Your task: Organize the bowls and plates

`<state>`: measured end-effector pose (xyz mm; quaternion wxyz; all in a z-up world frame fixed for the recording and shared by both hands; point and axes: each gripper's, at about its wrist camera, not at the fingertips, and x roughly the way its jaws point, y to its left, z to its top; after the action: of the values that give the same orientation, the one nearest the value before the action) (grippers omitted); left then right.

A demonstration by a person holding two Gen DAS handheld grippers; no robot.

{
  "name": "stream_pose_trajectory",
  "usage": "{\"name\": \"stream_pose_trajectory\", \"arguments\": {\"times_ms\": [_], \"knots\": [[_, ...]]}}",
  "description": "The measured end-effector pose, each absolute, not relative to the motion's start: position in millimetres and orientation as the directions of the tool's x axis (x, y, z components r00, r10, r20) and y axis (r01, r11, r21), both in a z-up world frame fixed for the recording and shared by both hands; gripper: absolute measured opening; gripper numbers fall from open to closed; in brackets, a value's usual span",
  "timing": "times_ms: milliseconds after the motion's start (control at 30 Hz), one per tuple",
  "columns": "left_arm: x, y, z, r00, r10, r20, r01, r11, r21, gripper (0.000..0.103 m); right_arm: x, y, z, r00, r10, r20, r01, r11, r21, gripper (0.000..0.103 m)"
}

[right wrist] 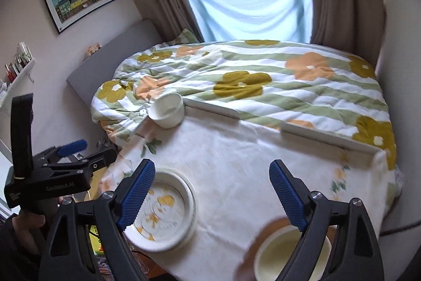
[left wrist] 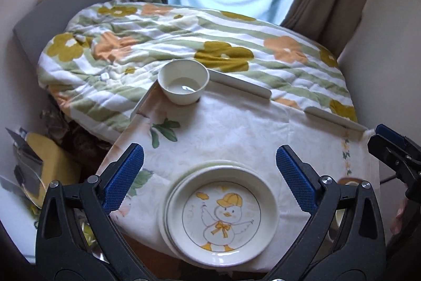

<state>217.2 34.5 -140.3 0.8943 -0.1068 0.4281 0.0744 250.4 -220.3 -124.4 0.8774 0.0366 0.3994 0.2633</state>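
While the duck-print plates [left wrist: 222, 212] already sit stacked at lower centre of the tabletop [left wrist: 236, 128], one white bowl [left wrist: 183, 81] at upper centre and another bowl [right wrist: 286, 253] at lower right remain unjoined, left tool [left wrist: 209, 173] and right tool [right wrist: 211, 191] both wide open, empty.

"GmRobot.AI" in pale print on black side of left claw [right wrist: 71, 146] body, right wrist view. Smaller print on body's rear end: too small to read. Partial dark letters on yellow-green package [right wrist: 95, 235] below table edge: illegible.
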Motion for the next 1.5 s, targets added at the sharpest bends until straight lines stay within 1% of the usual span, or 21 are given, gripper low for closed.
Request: {"name": "stream_pose_trajectory", "arguments": {"times_ms": [133,267,300,367,433,467,500,533,567,600,633,667,833,900,933,967,1000,1067,1100,1300,1500], "knots": [[248,82,-150,0.621,0.029,-0.783,-0.284,0.94,-0.191,0.1,294,-177,-129,0.516,0.485,-0.706,-0.445,0.856,0.262,0.086],[288,122,-171,0.599,0.016,-0.801,-0.338,0.912,-0.234,0.1,344,-139,-151,0.435,0.504,-0.746,-0.442,0.842,0.31,0.086],[299,132,-178,0.594,0.004,-0.805,-0.348,0.903,-0.252,0.098,357,-128,-158,0.413,0.506,-0.757,-0.44,0.839,0.321,0.086],[319,149,-195,0.581,-0.036,-0.813,-0.363,0.883,-0.298,0.091,379,-109,-173,0.378,0.516,-0.768,-0.437,0.831,0.343,0.086],[340,160,-217,0.556,-0.08,-0.827,-0.376,0.863,-0.337,0.077,399,-91,-189,0.362,0.508,-0.782,-0.431,0.835,0.343,0.086],[350,166,-228,0.541,-0.1,-0.835,-0.379,0.857,-0.349,0.074,407,-82,-196,0.361,0.503,-0.785,-0.426,0.838,0.341,0.086],[359,169,-238,0.528,-0.114,-0.841,-0.381,0.854,-0.355,0.068,416,-73,-206,0.355,0.5,-0.79,-0.418,0.841,0.344,0.085],[368,172,-248,0.515,-0.126,-0.848,-0.386,0.849,-0.361,0.064,425,-67,-215,0.344,0.504,-0.792,-0.413,0.839,0.354,0.082],[376,175,-258,0.505,-0.136,-0.852,-0.392,0.844,-0.366,0.063,432,-59,-224,0.328,0.508,-0.797,-0.407,0.837,0.366,0.075],[384,178,-268,0.496,-0.147,-0.856,-0.396,0.839,-0.373,0.059,439,-55,-232,0.314,0.508,-0.802,-0.402,0.837,0.373,0.072],[392,180,-277,0.487,-0.16,-0.859,-0.399,0.834,-0.381,0.051,445,-47,-242,0.3,0.507,-0.808,-0.397,0.836,0.378,0.067],[397,182,-285,0.477,-0.174,-0.861,-0.399,0.83,-0.389,0.048,451,-42,-248,0.29,0.505,-0.813,-0.395,0.837,0.379,0.062],[415,185,-309,0.453,-0.197,-0.87,-0.388,0.834,-0.391,0.033,468,-26,-280,0.234,0.497,-0.836,-0.367,0.841,0.398,0.047],[418,185,-314,0.453,-0.194,-0.87,-0.387,0.837,-0.387,0.028,473,-22,-290,0.213,0.505,-0.837,-0.353,0.838,0.416,0.042],[419,186,-315,0.452,-0.191,-0.871,-0.384,0.84,-0.384,0.023,475,-20,-293,0.206,0.508,-0.836,-0.351,0.836,0.422,0.035],[420,186,-315,0.449,-0.182,-0.875,-0.383,0.846,-0.372,0.021,475,-18,-295,0.2,0.511,-0.836,-0.35,0.834,0.426,0.031],[421,186,-316,0.448,-0.176,-0.877,-0.381,0.85,-0.365,0.02,476,-18,-297,0.196,0.511,-0.837,-0.349,0.834,0.427,0.031],[421,187,-317,0.45,-0.175,-0.876,-0.375,0.853,-0.364,0.02,477,-17,-300,0.187,0.528,-0.829,-0.344,0.825,0.448,0.021],[421,187,-316,0.45,-0.173,-0.876,-0.373,0.855,-0.361,0.02,477,-17,-300,0.183,0.544,-0.819,-0.339,0.817,0.468,0.018],[418,182,-310,0.461,-0.15,-0.875,-0.355,0.872,-0.337,0.02,473,-14,-296,0.202,0.531,-0.823,-0.346,0.824,0.448,0.017],[412,174,-291,0.495,-0.107,-0.862,-0.323,0.899,-0.297,0.02,465,-15,-287,0.239,0.539,-0.808,-0.355,0.823,0.444,0.017]]}}
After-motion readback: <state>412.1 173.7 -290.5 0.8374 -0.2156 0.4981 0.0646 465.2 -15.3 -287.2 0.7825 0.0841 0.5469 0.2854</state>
